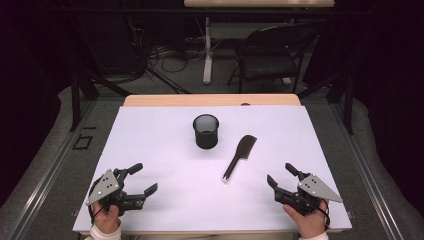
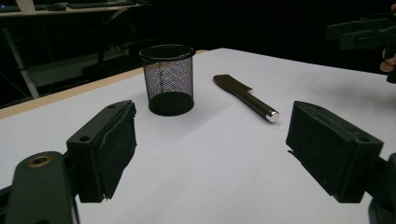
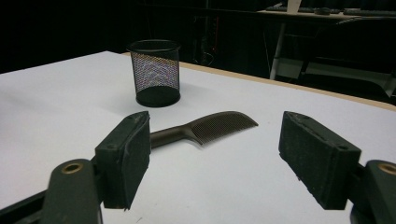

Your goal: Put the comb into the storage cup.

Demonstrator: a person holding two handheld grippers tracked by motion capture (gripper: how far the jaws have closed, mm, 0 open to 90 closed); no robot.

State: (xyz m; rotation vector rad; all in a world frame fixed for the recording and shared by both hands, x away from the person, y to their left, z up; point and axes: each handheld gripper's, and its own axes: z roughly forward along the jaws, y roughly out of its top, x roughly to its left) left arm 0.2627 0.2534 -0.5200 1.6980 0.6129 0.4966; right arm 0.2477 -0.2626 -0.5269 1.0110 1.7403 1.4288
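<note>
White tabletop — dark comb flat (fine teeth, metal-tipped handle); both tongs apart, empty.

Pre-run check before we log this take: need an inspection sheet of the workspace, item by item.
Surface: white tabletop with a wooden far edge, bare apart from two things.
Job's things: black wire-mesh cup upright near the centre; dark comb with a long handle lying flat beside it, apart from it, teeth end toward the far edge.
Clutter: nothing seen.
Grippers: left gripper and right gripper at the near corners, jaws open, nothing between them.
Cables: loose cables on the floor beyond the table.
Surroundings: dark folding chair, second table's white leg, dark room.
</note>
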